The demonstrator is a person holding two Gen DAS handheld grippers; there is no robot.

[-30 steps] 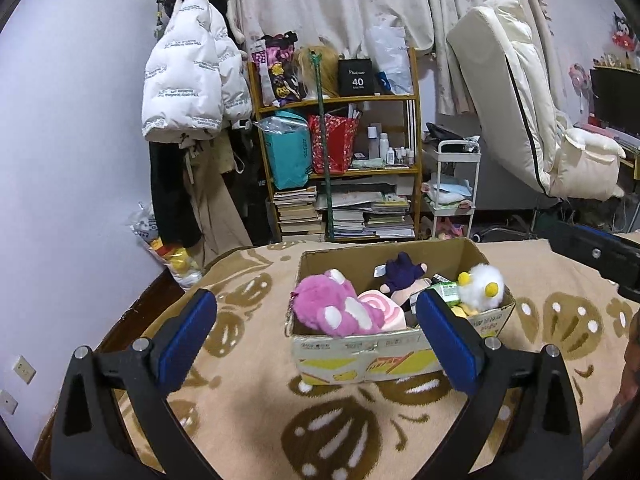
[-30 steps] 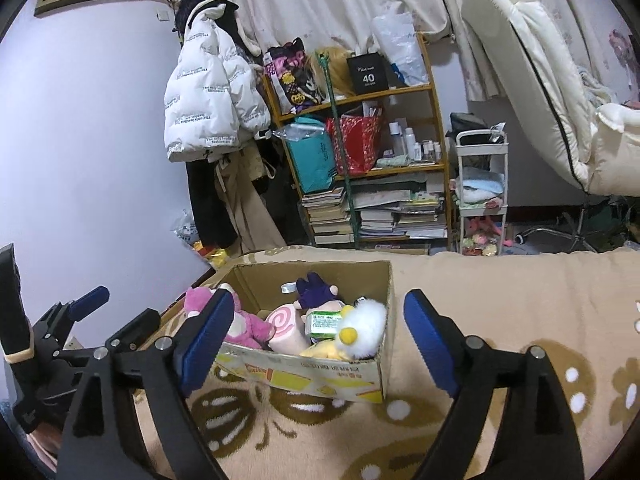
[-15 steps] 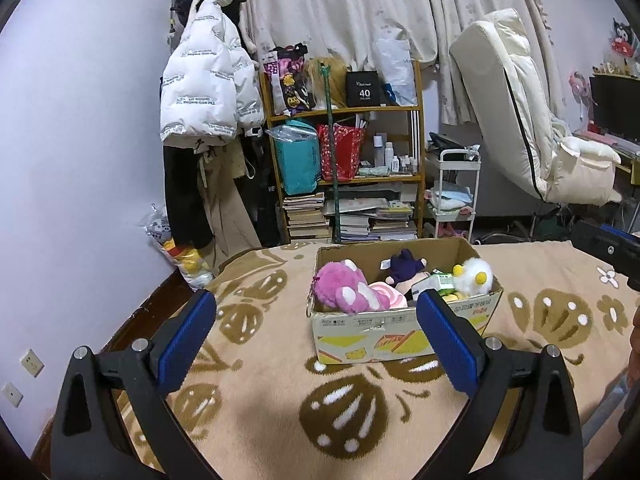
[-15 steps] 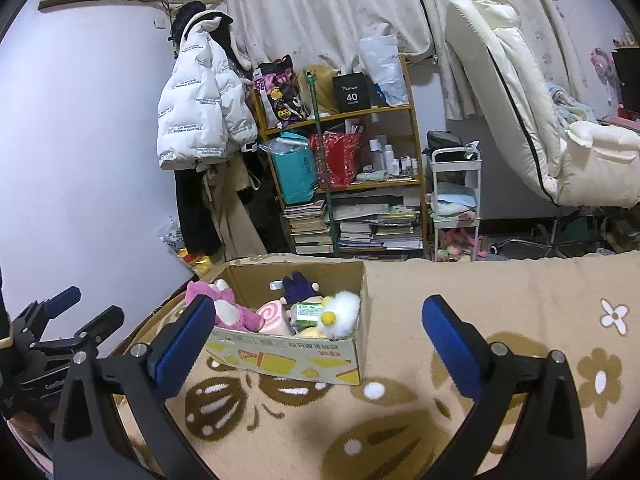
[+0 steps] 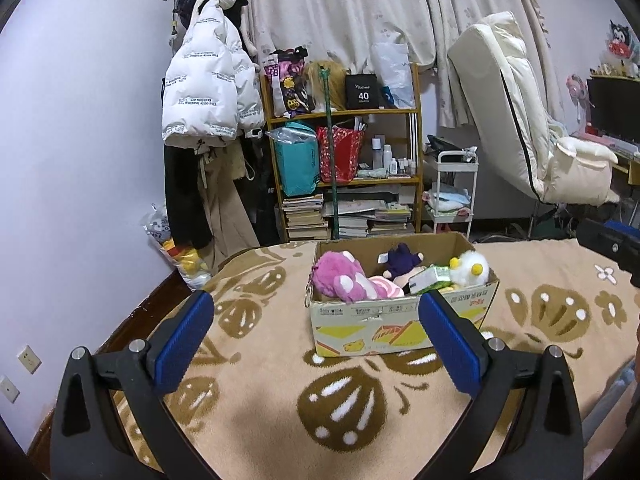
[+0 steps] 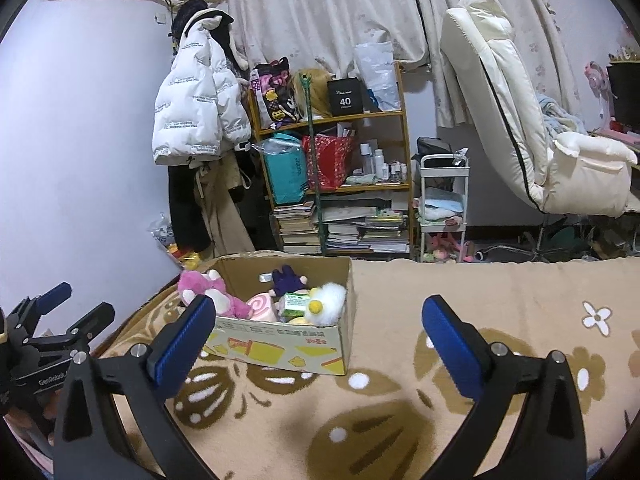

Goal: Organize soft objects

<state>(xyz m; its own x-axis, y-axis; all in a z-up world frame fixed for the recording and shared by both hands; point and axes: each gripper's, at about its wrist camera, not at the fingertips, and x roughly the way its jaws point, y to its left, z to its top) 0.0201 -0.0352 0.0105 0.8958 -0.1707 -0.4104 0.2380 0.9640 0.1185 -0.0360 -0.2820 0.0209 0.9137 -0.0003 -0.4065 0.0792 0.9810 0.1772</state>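
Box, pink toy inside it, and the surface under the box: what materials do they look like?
Box: corrugated cardboard, matte brown inside, printed outside; raw flap edges and creases show.
Pink toy: plush fabric, fuzzy pile, likely soft-stuffed given its slumped shape.
Blanket under the box: looks like fleece or short-pile textile, matte beige with a brown pattern; the exact fibre is unclear.

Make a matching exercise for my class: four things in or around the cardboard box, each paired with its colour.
Things:
1. bear plush
2. small carton
3. fluffy egg toy
4. gripper pads

Colours:
A. blue
B. white with yellow spots
C. pink
D. green and white

Pairs: 1-C, 2-D, 3-B, 4-A
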